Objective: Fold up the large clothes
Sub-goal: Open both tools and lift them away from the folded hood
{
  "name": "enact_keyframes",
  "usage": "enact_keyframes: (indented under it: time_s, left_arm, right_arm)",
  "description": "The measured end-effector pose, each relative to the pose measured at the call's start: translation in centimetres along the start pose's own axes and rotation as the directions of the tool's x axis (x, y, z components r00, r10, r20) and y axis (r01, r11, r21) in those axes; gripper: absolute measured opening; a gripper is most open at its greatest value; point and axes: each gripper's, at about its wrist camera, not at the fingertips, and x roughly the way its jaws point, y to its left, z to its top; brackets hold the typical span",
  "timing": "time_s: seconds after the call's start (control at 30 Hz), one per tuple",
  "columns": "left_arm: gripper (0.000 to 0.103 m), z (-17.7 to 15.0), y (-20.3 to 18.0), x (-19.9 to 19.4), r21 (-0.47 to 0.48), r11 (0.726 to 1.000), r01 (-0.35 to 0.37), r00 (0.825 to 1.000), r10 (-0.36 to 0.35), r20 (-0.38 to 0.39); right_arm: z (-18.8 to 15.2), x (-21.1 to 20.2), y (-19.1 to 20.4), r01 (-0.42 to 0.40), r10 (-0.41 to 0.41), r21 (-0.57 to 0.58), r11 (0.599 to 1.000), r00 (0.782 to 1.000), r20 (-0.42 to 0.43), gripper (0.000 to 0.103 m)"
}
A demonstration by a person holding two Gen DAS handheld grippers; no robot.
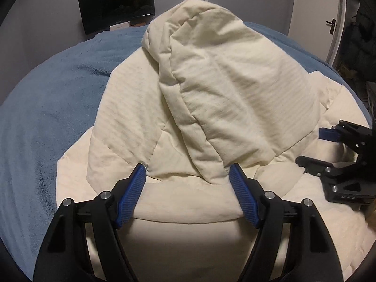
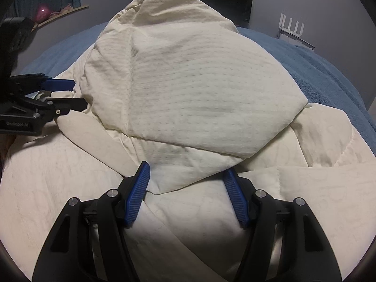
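Note:
A large cream quilted garment (image 1: 223, 82) lies on a blue blanket (image 1: 47, 105), with a puffy folded part heaped over its flatter lower layers. My left gripper (image 1: 188, 168) hovers just above the garment's near fold, open, its blue pads (image 1: 130, 197) apart and not pressing the fabric. In the right wrist view the left gripper (image 2: 78, 93) shows at the left edge, with a bit of cream fabric beside its fingers. My right gripper (image 2: 186, 171) is open over the folded part's lower hem (image 2: 188, 155). In the left wrist view the right gripper (image 1: 310, 146) is at the right.
The blue blanket (image 2: 317, 70) covers the bed all around the garment. A dark monitor (image 1: 117, 7) stands at the far wall, a white door with a handle (image 1: 331, 25) at the right. A router with white antennas (image 2: 291, 27) and a shelf with a pink object (image 2: 43, 14) are behind.

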Motion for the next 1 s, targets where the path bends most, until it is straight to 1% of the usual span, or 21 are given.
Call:
enact_keyframes:
  time_s: [0.17, 0.2, 0.23, 0.27, 0.3, 0.33, 0.37, 0.43, 0.47, 0.53, 0.6, 0.63, 0.7, 0.73, 0.77, 0.8, 0.83, 0.93, 1.0]
  left_arm:
    - [0.071, 0.1, -0.1, -0.7, 0.009, 1.000, -0.015, 1.000, 0.015, 0.007]
    - [0.072, 0.2, -0.1, -1.1, 0.005, 1.000, -0.020, 1.000, 0.020, 0.007]
    - [0.078, 0.2, -0.2, -1.6, -0.001, 1.000, -0.029, 1.000, 0.029, 0.008]
    - [0.088, 0.2, -0.2, -2.3, -0.010, 0.999, -0.044, 0.999, 0.045, 0.013]
    - [0.092, -0.3, 0.3, -3.7, -0.025, 0.999, -0.046, 0.998, 0.047, 0.028]
    - [0.096, -0.4, 0.4, -4.9, -0.039, 0.999, -0.034, 0.998, 0.036, 0.049]
    - [0.096, -0.5, 0.6, -6.6, -0.055, 0.998, -0.016, 0.997, 0.020, 0.076]
    - [0.096, -0.6, 0.7, -9.0, -0.067, 0.998, -0.008, 0.996, 0.014, 0.093]
    - [0.096, -0.8, 0.8, -10.8, -0.068, 0.998, -0.011, 0.995, 0.018, 0.102]
    - [0.096, -1.0, 0.8, -13.5, -0.064, 0.998, -0.007, 0.992, 0.015, 0.129]
    - [0.096, -1.4, 0.7, -17.1, -0.060, 0.998, 0.007, 0.985, 0.003, 0.174]
    - [0.096, -1.8, 0.7, -18.5, -0.062, 0.998, 0.018, 0.981, -0.006, 0.193]
    - [0.096, -2.6, 0.6, -21.7, -0.079, 0.996, 0.043, 0.971, -0.023, 0.240]
    - [0.096, -3.1, 0.4, -22.7, -0.084, 0.995, 0.054, 0.969, -0.032, 0.247]
    - [0.096, -3.9, 0.1, -24.0, -0.087, 0.994, 0.067, 0.968, -0.044, 0.249]
    - [0.096, -4.8, 0.1, -25.1, -0.095, 0.993, 0.074, 0.970, -0.049, 0.239]
    - [0.097, -5.7, 0.0, -25.9, -0.101, 0.992, 0.076, 0.974, -0.053, 0.218]
    - [0.096, -8.5, -0.2, -27.2, -0.087, 0.994, 0.070, 0.990, -0.058, 0.125]
    - [0.097, -10.6, -0.4, -27.8, -0.063, 0.997, 0.045, 0.997, -0.041, 0.057]
  right_arm:
    - [0.7, -0.1, 0.0, -0.001, 0.002, 0.012, 1.000, 0.999, -0.034, 0.062]
    - [1.0, -0.4, -0.1, 0.007, -0.006, 0.013, 1.000, 0.999, -0.047, 0.064]
    - [1.2, -1.0, -0.1, 0.021, -0.020, 0.014, 1.000, 0.998, -0.059, 0.069]
    - [1.2, -1.5, -0.2, 0.027, -0.026, 0.021, 0.999, 0.998, -0.059, 0.072]
    - [1.1, -2.6, -0.3, 0.026, -0.024, 0.037, 0.999, 0.999, -0.044, 0.075]
    - [0.9, -3.8, -0.5, 0.019, -0.018, 0.061, 0.998, 1.000, -0.020, 0.080]
    - [0.6, -4.9, -0.7, 0.015, -0.015, 0.082, 0.997, 1.000, -0.001, 0.083]
    - [0.0, -7.4, -1.0, 0.017, -0.021, 0.121, 0.993, 0.999, 0.037, 0.091]
    - [-0.4, -9.4, -1.2, 0.016, -0.026, 0.142, 0.990, 0.997, 0.067, 0.092]
    - [-1.0, -12.1, -1.4, 0.011, -0.029, 0.158, 0.987, 0.993, 0.113, 0.095]
    - [-1.9, -16.3, -1.3, 0.011, -0.044, 0.162, 0.987, 0.979, 0.197, 0.095]
    - [-2.5, -18.5, -1.0, 0.020, -0.059, 0.158, 0.987, 0.968, 0.242, 0.095]
    - [-3.2, -21.6, -1.2, 0.038, -0.083, 0.151, 0.988, 0.948, 0.306, 0.095]
    - [-3.9, -23.6, -1.0, 0.048, -0.097, 0.150, 0.987, 0.937, 0.335, 0.095]
    - [-4.3, -24.8, -1.2, 0.050, -0.101, 0.153, 0.987, 0.932, 0.348, 0.095]
    - [-4.9, -26.3, -1.2, 0.052, -0.106, 0.157, 0.986, 0.929, 0.354, 0.095]
    - [-5.4, -27.6, -1.1, 0.051, -0.105, 0.159, 0.986, 0.931, 0.351, 0.095]
    - [-6.6, -30.4, -1.6, 0.037, -0.086, 0.158, 0.987, 0.945, 0.317, 0.095]
    - [-8.0, -32.4, -1.6, 0.029, -0.070, 0.144, 0.989, 0.953, 0.293, 0.095]
